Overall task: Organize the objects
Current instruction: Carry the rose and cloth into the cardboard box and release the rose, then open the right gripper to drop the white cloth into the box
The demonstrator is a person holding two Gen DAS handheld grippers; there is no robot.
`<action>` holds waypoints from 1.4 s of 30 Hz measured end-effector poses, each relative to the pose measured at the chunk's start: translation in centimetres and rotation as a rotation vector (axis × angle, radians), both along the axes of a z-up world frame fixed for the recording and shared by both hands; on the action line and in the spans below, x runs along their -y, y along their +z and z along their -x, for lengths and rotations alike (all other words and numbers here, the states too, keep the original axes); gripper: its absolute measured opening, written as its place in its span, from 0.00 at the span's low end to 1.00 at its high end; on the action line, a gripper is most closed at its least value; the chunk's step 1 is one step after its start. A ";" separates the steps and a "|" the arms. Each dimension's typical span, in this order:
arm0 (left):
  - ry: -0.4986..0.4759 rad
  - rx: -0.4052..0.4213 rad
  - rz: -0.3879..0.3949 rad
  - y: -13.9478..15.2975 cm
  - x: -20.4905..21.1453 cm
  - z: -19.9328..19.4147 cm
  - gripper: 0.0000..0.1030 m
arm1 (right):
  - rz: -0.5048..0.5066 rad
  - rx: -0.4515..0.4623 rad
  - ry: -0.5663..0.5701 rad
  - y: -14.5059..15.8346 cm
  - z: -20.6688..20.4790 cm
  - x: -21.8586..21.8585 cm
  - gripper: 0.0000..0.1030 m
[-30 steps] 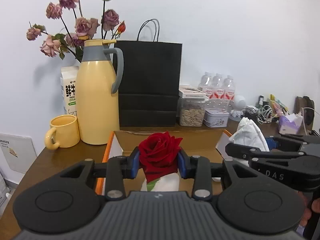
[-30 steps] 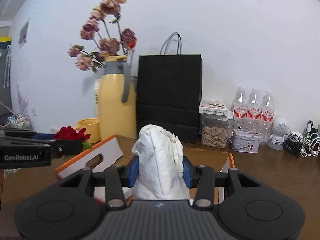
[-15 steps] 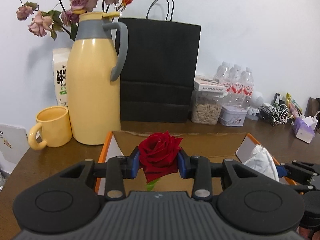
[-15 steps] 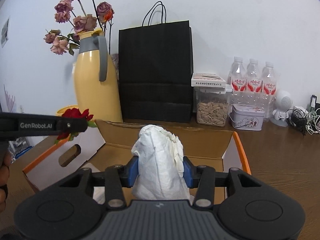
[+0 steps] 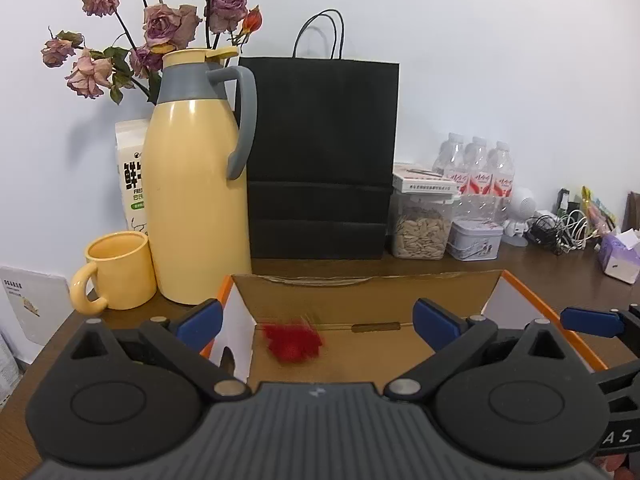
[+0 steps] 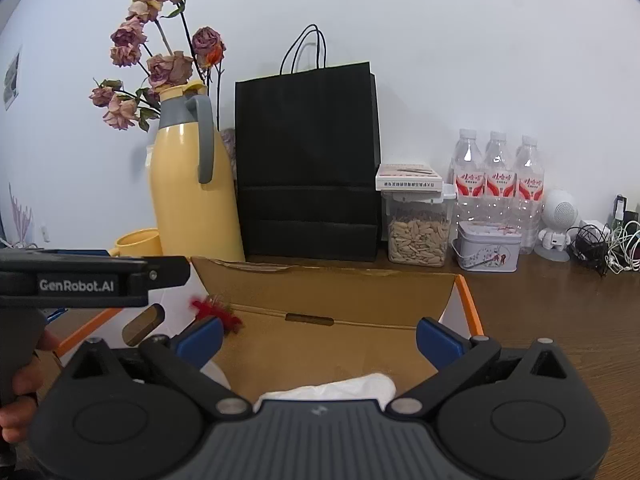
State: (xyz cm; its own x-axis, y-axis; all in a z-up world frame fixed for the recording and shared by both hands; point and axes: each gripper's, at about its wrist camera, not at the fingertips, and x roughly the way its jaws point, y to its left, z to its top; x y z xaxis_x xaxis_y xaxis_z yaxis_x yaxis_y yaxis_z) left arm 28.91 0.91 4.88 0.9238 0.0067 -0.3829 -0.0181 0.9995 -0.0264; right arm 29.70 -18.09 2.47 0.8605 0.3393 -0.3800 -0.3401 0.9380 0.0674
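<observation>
An open cardboard box (image 5: 360, 294) with orange edges lies on the brown table just ahead of both grippers. My left gripper (image 5: 318, 318) is over it, jaws opening wide. A red rose (image 5: 294, 342), blurred, is loose between and below the pads, inside the box and touching neither. In the right wrist view the rose (image 6: 214, 310) shows at the box's left wall. My right gripper (image 6: 319, 335) is also opening, nothing between its pads. A crumpled white bundle (image 6: 344, 388) lies in the box (image 6: 320, 284) under it, partly hidden by the gripper body.
Behind the box stand a yellow thermos (image 5: 196, 200), a yellow mug (image 5: 120, 272), a black paper bag (image 5: 320, 160) and a vase of dried roses (image 5: 168, 28). To the right are a seed jar (image 5: 420, 228), a tin (image 5: 474, 240), water bottles (image 5: 476, 172), cables (image 5: 560, 228) and a tissue box (image 5: 620, 256).
Both grippers went from shut to wide open. The rose dropped out of the left gripper and the white bundle out of the right one, both down into the box.
</observation>
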 end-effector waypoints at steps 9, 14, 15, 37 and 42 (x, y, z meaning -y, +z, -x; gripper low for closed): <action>0.002 -0.001 0.007 0.1 -0.1 0.1 1.00 | 0.001 0.016 -0.005 0.4 0.3 0.0 1.00; 0.003 0.011 0.014 0.7 -0.3 0.6 1.00 | 0.001 0.032 -0.001 0.8 0.7 0.0 1.00; 0.003 0.019 0.016 0.9 -0.3 0.9 1.00 | 0.001 0.037 0.001 1.0 0.9 0.0 1.00; -0.006 0.067 0.004 4.1 -0.6 10.7 1.00 | 0.025 0.088 0.015 4.0 9.5 2.2 1.00; -0.007 0.062 0.006 3.9 -1.0 13.5 1.00 | 0.030 0.074 0.016 3.6 12.1 3.4 1.00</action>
